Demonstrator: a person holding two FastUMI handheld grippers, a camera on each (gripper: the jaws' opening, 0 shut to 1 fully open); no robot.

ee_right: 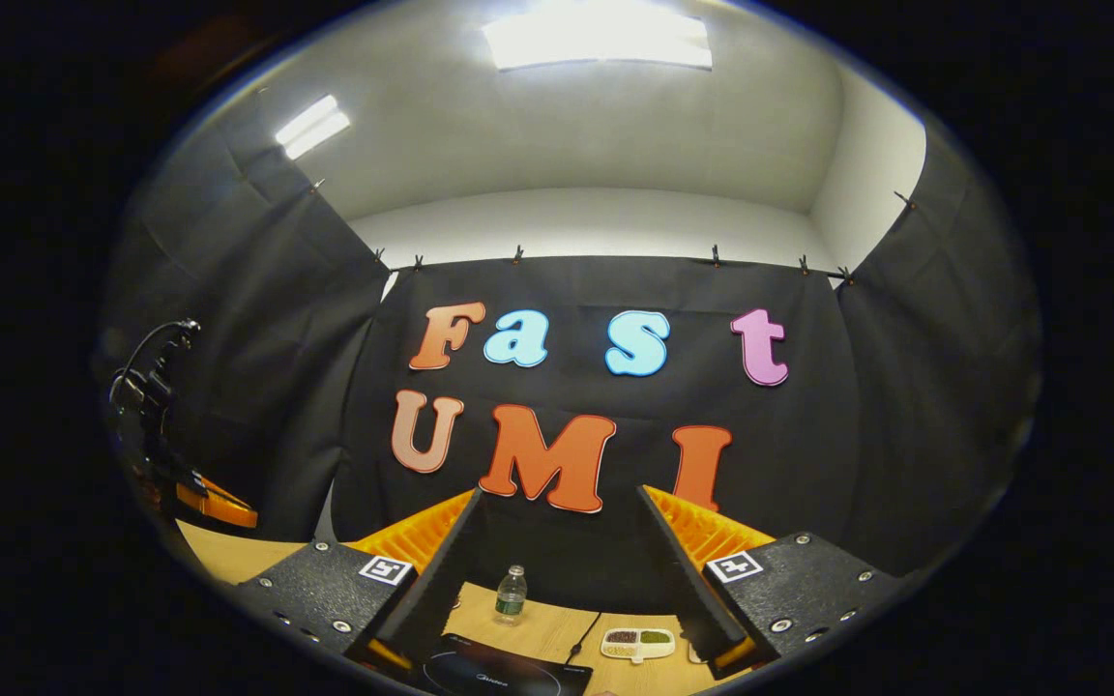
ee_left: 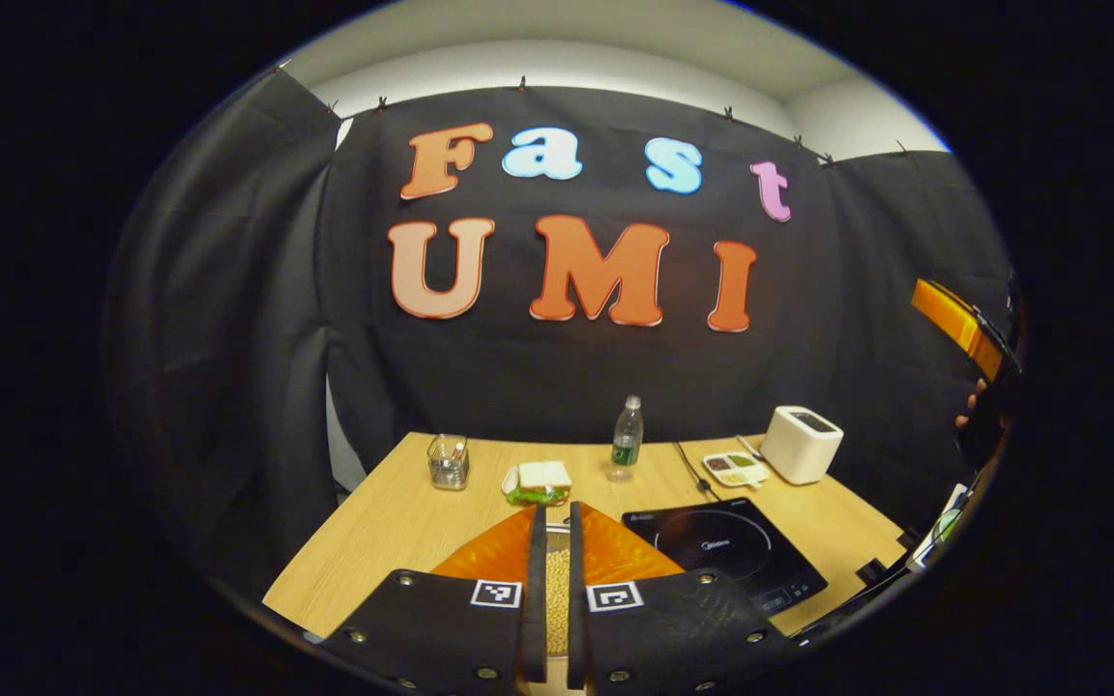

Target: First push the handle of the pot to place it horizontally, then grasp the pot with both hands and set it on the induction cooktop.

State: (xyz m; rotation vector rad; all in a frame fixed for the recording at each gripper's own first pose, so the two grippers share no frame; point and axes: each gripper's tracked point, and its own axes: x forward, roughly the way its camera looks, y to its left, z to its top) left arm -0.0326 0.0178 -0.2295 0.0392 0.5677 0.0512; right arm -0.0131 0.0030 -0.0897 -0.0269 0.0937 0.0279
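The black induction cooktop (ee_left: 721,561) lies on the wooden table (ee_left: 393,522), right of my left gripper (ee_left: 557,507). That gripper's fingers stand almost together, low over the table's near side. A thin strip of beige grainy stuff (ee_left: 557,594) shows through the slit between them; I cannot tell what holds it. My right gripper (ee_right: 560,493) is held high and tilted up at the booth wall, its fingers wide apart with nothing between them. Below it I see the cooktop's (ee_right: 499,672) far edge. The right gripper's (ee_left: 958,329) body and a hand (ee_left: 971,406) show at the far right.
Along the table's back stand a glass jar (ee_left: 448,461), a sandwich (ee_left: 540,480), a water bottle (ee_left: 626,438), a small sectioned dish (ee_left: 735,469) and a white boxy appliance (ee_left: 802,443). A cable (ee_left: 692,471) runs behind the cooktop. The left gripper's body (ee_right: 214,503) shows at the left.
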